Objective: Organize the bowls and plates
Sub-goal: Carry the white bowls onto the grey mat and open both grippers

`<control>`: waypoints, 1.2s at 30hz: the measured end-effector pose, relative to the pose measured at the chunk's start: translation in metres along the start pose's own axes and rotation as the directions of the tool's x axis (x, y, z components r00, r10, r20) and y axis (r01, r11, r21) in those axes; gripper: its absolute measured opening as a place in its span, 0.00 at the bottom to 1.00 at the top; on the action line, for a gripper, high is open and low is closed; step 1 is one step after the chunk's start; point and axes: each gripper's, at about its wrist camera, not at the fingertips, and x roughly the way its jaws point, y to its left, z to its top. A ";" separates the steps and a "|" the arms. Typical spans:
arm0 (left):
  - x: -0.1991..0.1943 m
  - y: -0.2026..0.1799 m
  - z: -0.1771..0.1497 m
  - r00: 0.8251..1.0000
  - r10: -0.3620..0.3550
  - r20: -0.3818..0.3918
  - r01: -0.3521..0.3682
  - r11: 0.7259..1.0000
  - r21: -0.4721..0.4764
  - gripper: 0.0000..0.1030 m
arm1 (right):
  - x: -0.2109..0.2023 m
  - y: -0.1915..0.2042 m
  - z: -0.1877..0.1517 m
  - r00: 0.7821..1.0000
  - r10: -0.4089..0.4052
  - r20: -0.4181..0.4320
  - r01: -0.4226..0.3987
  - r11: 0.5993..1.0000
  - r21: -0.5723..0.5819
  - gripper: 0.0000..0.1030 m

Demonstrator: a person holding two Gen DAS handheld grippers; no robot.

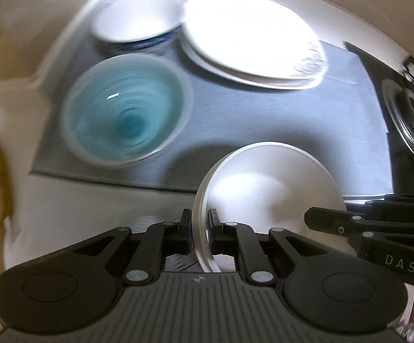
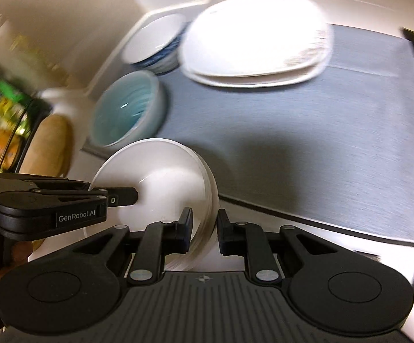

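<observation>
**Grey mat, crowded desk: a shared bowl at risk**

Grey matting (image 1: 278, 120) covers the desk, already crowded with a teal bowl (image 1: 126, 111) and stacked white plates (image 1: 252, 40). A white bowl (image 1: 269, 183) is held above the mat's near edge, its rim clenched by the left tongs (image 1: 199, 231) and, opposite, the right tongs (image 2: 204, 228). Uneven pulling could let it slip, or knock the teal bowl.

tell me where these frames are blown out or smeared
Left wrist view: the plate stack is blown out white, the teal bowl motion-smeared; the held white bowls stay fairly sharp. Right wrist view: same glare on the plates, streaked blur at left.
</observation>
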 end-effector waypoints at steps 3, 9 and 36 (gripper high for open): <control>0.012 -0.021 0.010 1.000 -0.021 -0.006 0.021 0.999 0.042 0.11 | -0.009 -0.022 -0.002 0.999 -0.030 0.020 0.030 0.999 0.042 0.19; 0.034 -0.057 0.027 0.998 -0.058 -0.029 0.061 0.993 0.100 0.11 | -0.020 -0.059 -0.006 0.996 -0.077 0.046 0.071 0.992 0.106 0.18; 0.047 -0.091 0.045 0.999 0.001 0.052 -0.008 0.990 0.138 0.90 | -0.022 -0.104 0.003 0.987 -0.128 0.095 0.115 0.984 0.135 0.42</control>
